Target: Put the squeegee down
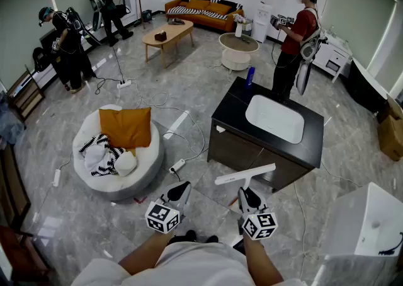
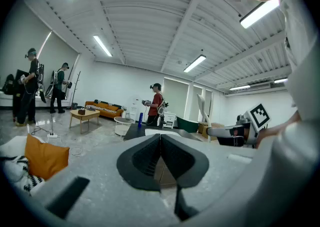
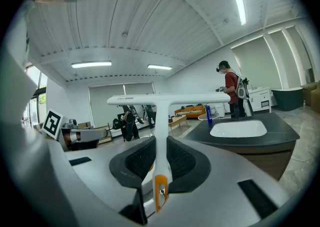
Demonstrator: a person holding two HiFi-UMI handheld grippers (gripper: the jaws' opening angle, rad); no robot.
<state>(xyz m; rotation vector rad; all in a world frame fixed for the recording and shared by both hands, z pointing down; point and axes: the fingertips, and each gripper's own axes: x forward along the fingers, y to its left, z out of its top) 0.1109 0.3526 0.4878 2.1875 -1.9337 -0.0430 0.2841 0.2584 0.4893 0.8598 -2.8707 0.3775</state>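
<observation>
— Anything legible anywhere?
— Nothing readable. Just a small dark print near one end of the blade of the squeegee (image 3: 161,116), too small to make out.
— And on the grippers?
— Only square black-and-white marker patterns, on the left gripper (image 1: 181,190) and on the right gripper (image 1: 247,198). No letters or numbers to read there.

Squeegee (image 1: 245,176) before sink cabinet (image 1: 230,112), beanbag (image 1: 126,181) left

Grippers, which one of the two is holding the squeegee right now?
The right gripper: its jaws clamp the handle of the white squeegee, with the blade crosswise above them. The left gripper is shut with nothing between its jaws.
</observation>
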